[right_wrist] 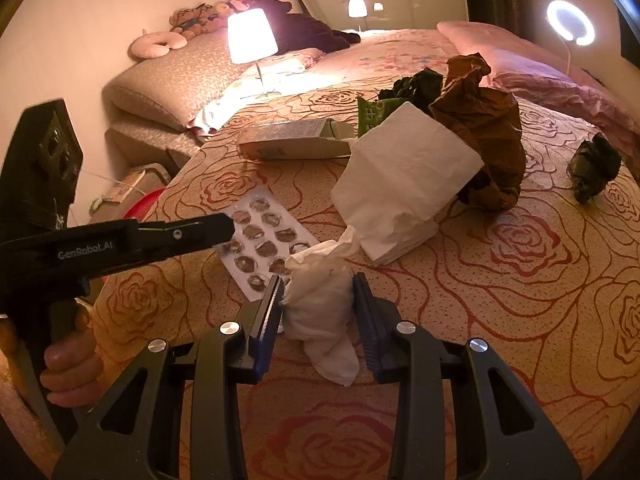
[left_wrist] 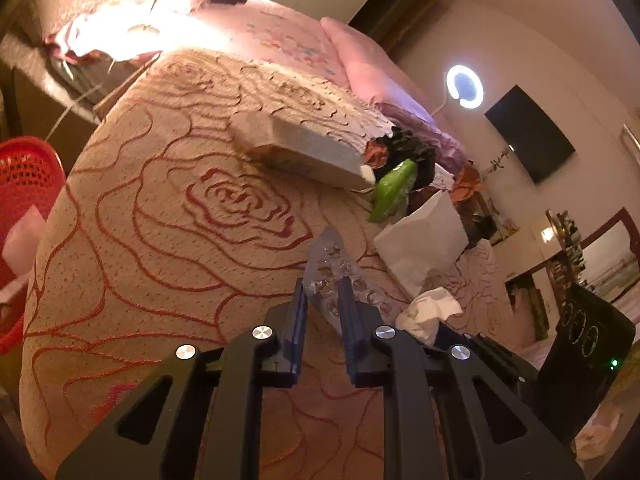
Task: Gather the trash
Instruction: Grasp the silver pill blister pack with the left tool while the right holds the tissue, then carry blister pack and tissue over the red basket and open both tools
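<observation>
Trash lay scattered over a rose-patterned bedspread [right_wrist: 500, 280]. Nearest the cameras, a crumpled white tissue [right_wrist: 320, 312] sat between the blue pads of the right gripper [right_wrist: 319, 286], whose jaws stood at a moderate width and pressed it from both sides. Just left of it lay an empty blister pack [right_wrist: 264, 240], silver and dimpled. The left gripper [left_wrist: 323, 294] had its jaws drawn narrow around the pack's near edge, and the pack [left_wrist: 332, 264] rose tilted from between the pads in the left wrist view; from the right wrist view that gripper [right_wrist: 228, 222] reached in from the left, with a person's hand [right_wrist: 68, 364] wrapped on its handle.

Beyond the tissue, a folded white paper napkin [right_wrist: 404, 184] lay on the bedspread, close behind the gripped tissue. Behind the napkin stood a crumpled brown paper bag [right_wrist: 480, 128], with a green plastic piece [right_wrist: 372, 114] and a dark crumpled wad [right_wrist: 416, 84] at its far left. A long cardboard box [right_wrist: 292, 142] lay on its side further left. Well apart at the far right sat another dark crumpled lump [right_wrist: 594, 168].

Off the left edge of the bed, a red mesh basket [left_wrist: 24, 184] stood lower down. At the far end, a lit lamp [right_wrist: 251, 36] glowed beside pillows, and a ring light [right_wrist: 570, 22] shone at the far right.
</observation>
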`<state>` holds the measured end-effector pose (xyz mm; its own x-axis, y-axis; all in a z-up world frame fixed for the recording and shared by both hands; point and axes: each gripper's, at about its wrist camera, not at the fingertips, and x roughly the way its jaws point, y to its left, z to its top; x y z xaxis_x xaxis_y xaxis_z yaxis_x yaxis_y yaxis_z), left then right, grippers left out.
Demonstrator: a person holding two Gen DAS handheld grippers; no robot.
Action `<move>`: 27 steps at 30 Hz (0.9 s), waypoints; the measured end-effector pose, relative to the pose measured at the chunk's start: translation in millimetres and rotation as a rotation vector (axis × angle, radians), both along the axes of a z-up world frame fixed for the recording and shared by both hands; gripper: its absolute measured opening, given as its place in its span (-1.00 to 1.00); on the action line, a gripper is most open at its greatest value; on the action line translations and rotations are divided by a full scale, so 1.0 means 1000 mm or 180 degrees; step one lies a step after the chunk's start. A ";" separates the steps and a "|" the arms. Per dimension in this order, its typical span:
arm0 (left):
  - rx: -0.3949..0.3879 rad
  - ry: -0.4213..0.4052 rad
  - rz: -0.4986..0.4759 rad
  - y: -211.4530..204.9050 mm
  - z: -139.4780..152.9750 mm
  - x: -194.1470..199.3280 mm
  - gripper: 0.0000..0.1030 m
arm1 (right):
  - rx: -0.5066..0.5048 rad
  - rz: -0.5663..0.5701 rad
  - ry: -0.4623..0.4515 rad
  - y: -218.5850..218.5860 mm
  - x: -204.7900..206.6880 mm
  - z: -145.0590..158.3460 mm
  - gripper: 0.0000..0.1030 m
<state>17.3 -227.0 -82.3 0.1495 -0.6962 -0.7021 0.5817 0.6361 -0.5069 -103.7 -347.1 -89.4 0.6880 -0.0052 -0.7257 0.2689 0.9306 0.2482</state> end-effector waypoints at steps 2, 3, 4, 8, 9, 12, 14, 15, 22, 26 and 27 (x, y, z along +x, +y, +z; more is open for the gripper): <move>-0.0004 -0.0004 -0.0047 -0.005 0.001 -0.003 -0.71 | 0.0019 0.0020 -0.0002 0.001 0.001 0.000 -0.32; 0.0008 -0.0018 -0.0049 -0.007 0.001 -0.004 -0.71 | 0.0009 0.0024 0.0000 0.002 0.001 0.000 -0.32; 0.0023 -0.0047 -0.0045 -0.008 0.001 -0.005 -0.72 | 0.0010 0.0024 0.0000 0.001 0.001 0.000 -0.32; -0.0020 -0.0165 -0.0021 -0.004 0.009 -0.008 -0.77 | 0.0084 0.0021 -0.0004 -0.002 0.001 0.001 -0.37; -0.0033 -0.0204 -0.0012 -0.003 0.012 -0.007 -0.78 | 0.0103 0.0021 -0.0003 -0.002 0.000 0.001 -0.39; -0.0077 -0.0332 0.0008 0.004 0.024 -0.009 -0.83 | 0.0127 0.0019 -0.0003 -0.003 -0.001 0.002 -0.40; -0.0056 -0.0463 0.0035 0.007 0.031 -0.011 -0.84 | 0.0109 0.0023 -0.0001 -0.002 -0.002 0.003 -0.41; -0.0044 -0.0516 0.0047 0.008 0.034 -0.012 -0.85 | 0.0081 0.0026 -0.0001 0.000 -0.002 0.004 -0.41; -0.0018 -0.0799 0.0170 0.028 0.051 -0.017 -0.87 | -0.0022 0.0059 -0.0073 0.010 -0.002 0.013 -0.42; -0.0085 -0.0804 0.0300 0.045 0.058 -0.009 -0.87 | -0.0010 0.0082 -0.0101 0.012 0.001 0.018 -0.42; -0.0096 -0.0799 0.0339 0.050 0.059 -0.007 -0.87 | -0.0010 0.0097 -0.0104 0.012 0.002 0.019 -0.42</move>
<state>10.6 -177.4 -23.0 0.3896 -0.6873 -0.6130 0.6223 0.6871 -0.3750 -101.3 -334.7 -70.2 0.7111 0.0138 -0.7029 0.2323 0.9390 0.2535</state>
